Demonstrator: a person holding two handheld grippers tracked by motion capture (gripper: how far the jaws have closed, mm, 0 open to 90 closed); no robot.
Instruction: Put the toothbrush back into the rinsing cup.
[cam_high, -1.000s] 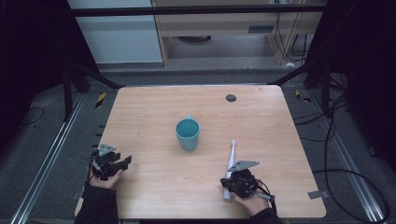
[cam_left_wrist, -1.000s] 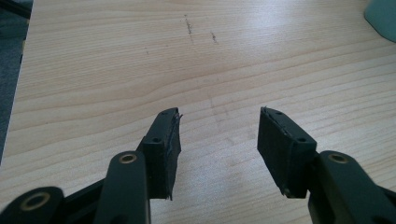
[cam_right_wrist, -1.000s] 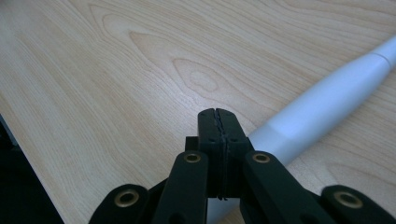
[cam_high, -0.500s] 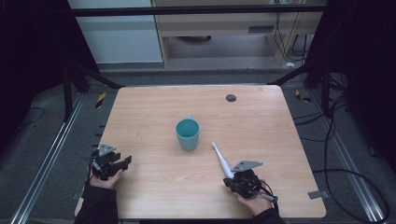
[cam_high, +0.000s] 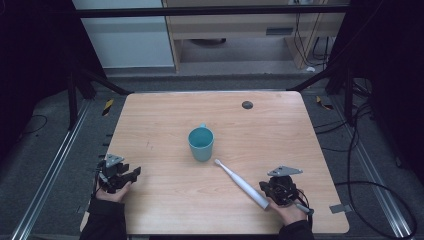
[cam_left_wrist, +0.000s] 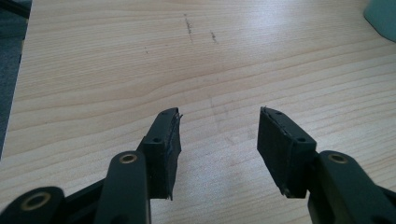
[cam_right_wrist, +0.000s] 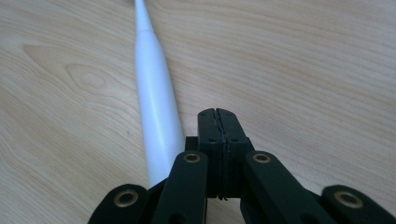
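Right gripper (cam_right_wrist: 217, 114) clenched, pads pressed together, nothing between them. White toothbrush (cam_right_wrist: 156, 107) lies flat on wooden bench (cam_high: 160, 120), just beside this gripper's left jaw, outside the grip; whether it touches the jaw, cannot tell. High view: toothbrush (cam_high: 241, 183) slants across bench, head end near teal cup (cam_high: 201, 143), handle end by right gripper (cam_high: 272, 192). Left gripper (cam_left_wrist: 218, 140) released, jaws wide apart over bare wood, near bench's left front edge, well apart from cup.
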